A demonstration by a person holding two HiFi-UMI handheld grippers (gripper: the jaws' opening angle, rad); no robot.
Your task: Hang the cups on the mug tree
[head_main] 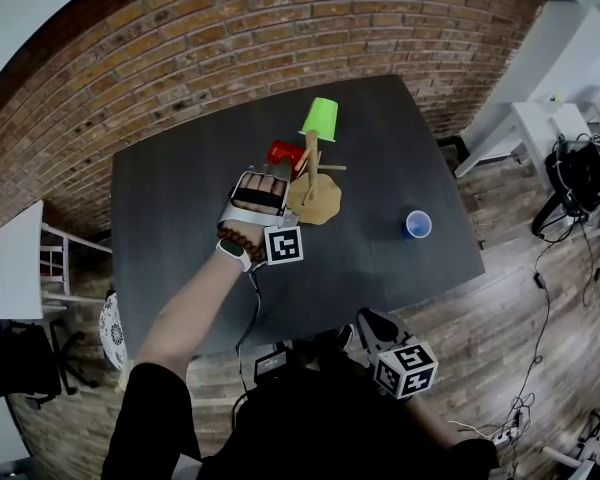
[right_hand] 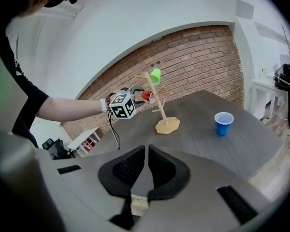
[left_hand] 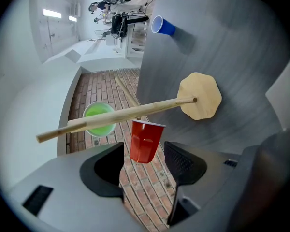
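The wooden mug tree (head_main: 315, 183) stands mid-table, a green cup (head_main: 320, 118) upside down on its top. A red cup (left_hand: 146, 140) hangs rim-first against the tree's trunk (left_hand: 135, 111); whatever peg carries it is hidden. My left gripper (left_hand: 144, 161) is open around the cup's lower end, with a gap on each side. In the head view this gripper (head_main: 276, 168) sits just left of the tree. A blue cup (head_main: 417, 224) stands upright at the table's right. My right gripper (right_hand: 146, 166) is shut and empty, held back off the table's near edge (head_main: 365, 318).
The dark table (head_main: 180, 228) is backed by a brick wall (head_main: 180, 58). A white chair (head_main: 20, 258) stands at the left and white furniture (head_main: 540, 118) with a dark bag at the right. Cables lie on the wooden floor (head_main: 540, 298).
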